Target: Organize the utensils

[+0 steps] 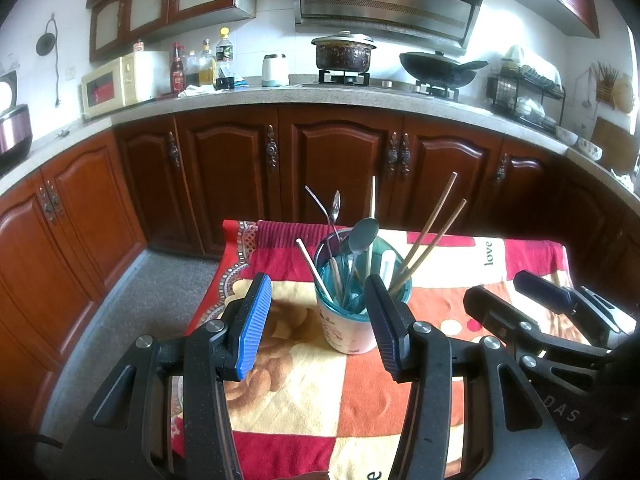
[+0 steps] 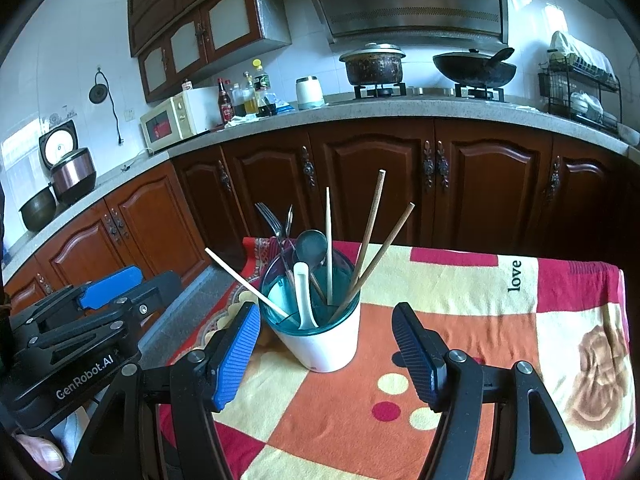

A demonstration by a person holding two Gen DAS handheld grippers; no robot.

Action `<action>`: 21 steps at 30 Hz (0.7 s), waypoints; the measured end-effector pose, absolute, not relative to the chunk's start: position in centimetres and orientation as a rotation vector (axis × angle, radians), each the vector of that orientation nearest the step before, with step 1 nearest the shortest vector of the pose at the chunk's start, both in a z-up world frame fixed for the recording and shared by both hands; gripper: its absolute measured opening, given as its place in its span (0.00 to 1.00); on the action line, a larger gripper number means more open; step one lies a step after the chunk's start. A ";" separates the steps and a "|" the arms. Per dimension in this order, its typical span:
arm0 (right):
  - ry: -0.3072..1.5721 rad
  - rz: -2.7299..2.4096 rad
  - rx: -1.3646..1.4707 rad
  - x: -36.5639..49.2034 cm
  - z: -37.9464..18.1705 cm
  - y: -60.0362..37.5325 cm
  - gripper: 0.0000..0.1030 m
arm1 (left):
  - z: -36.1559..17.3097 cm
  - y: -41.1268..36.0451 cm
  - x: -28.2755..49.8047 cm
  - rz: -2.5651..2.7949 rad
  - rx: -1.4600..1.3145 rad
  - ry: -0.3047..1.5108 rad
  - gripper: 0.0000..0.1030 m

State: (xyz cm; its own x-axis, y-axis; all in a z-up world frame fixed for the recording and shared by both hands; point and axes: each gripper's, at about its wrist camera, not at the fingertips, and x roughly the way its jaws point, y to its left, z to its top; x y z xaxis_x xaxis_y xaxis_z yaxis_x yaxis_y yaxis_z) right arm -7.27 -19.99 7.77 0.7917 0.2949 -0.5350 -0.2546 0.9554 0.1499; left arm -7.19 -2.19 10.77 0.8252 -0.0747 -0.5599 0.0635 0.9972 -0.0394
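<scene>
Where "love" marks the blanket, "GenRobot.AI" labels the left gripper.

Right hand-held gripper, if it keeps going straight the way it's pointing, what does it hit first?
Most likely the white utensil cup with the teal rim. It stands on the patterned cloth just ahead of the open right hand-held gripper, roughly centred between its fingers. Depth is hard to judge.

Left gripper and right gripper hover side by side, fingers spread, empty.
</scene>
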 end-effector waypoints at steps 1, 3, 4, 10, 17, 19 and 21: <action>0.588 0.296 0.071 -7.3 7.8 -20.0 0.64 | 10.8 -2.2 -7.2 -0.074 -0.021 0.598 0.47; 0.589 0.298 0.069 -7.2 7.7 -19.9 0.64 | 10.8 -2.2 -7.2 -0.074 -0.023 0.596 0.47; 0.589 0.299 0.067 -7.2 7.7 -19.9 0.64 | 10.8 -2.2 -7.2 -0.073 -0.022 0.595 0.47; 0.594 0.299 0.072 -6.9 7.5 -19.9 0.64 | 10.6 -2.1 -7.1 -0.072 -0.024 0.600 0.47; 0.610 0.302 0.070 -6.7 7.0 -19.8 0.65 | 9.9 -2.3 -6.8 -0.062 -0.020 0.609 0.47; 0.614 0.304 0.069 -6.6 6.9 -19.8 0.65 | 9.8 -2.3 -6.7 -0.061 -0.021 0.612 0.47; 0.617 0.304 0.068 -6.5 6.8 -19.8 0.65 | 9.6 -2.2 -6.6 -0.062 -0.027 0.616 0.47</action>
State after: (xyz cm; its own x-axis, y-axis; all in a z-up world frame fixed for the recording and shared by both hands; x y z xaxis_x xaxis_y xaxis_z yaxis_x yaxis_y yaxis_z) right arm -6.49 -19.82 6.79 0.7731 0.3000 -0.5588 -0.2600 0.9535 0.1523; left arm -6.61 -2.23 9.61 0.8144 -0.0658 -0.5765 0.0497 0.9978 -0.0438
